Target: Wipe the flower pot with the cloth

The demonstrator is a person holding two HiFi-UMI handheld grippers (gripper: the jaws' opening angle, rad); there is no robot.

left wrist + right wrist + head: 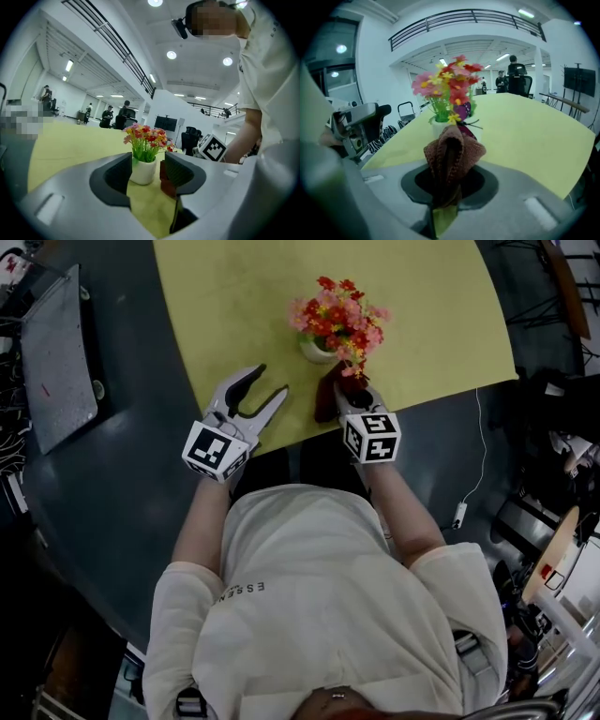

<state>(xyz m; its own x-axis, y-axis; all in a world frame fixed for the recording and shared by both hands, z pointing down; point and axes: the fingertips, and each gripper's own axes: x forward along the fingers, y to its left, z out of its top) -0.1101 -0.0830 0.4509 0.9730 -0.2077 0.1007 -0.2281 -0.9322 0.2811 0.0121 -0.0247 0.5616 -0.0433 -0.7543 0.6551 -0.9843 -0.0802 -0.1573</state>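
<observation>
Left gripper [269, 382]: jaws released, nothing between them, flower pot [317, 352] ahead. Right gripper [350, 382]: jaws clenched on brown cloth [452, 152], pot just beyond, contact unclear. Wiping likely hardly begun; pot still to do.

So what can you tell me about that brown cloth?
The cloth is reddish-brown, knitted-looking and soft, bunched into folds. The right gripper is shut on its lower part, so the rest sticks out past the jaws. It is over the yellow table, close to the white flower pot; whether it touches the pot is unclear.
</observation>
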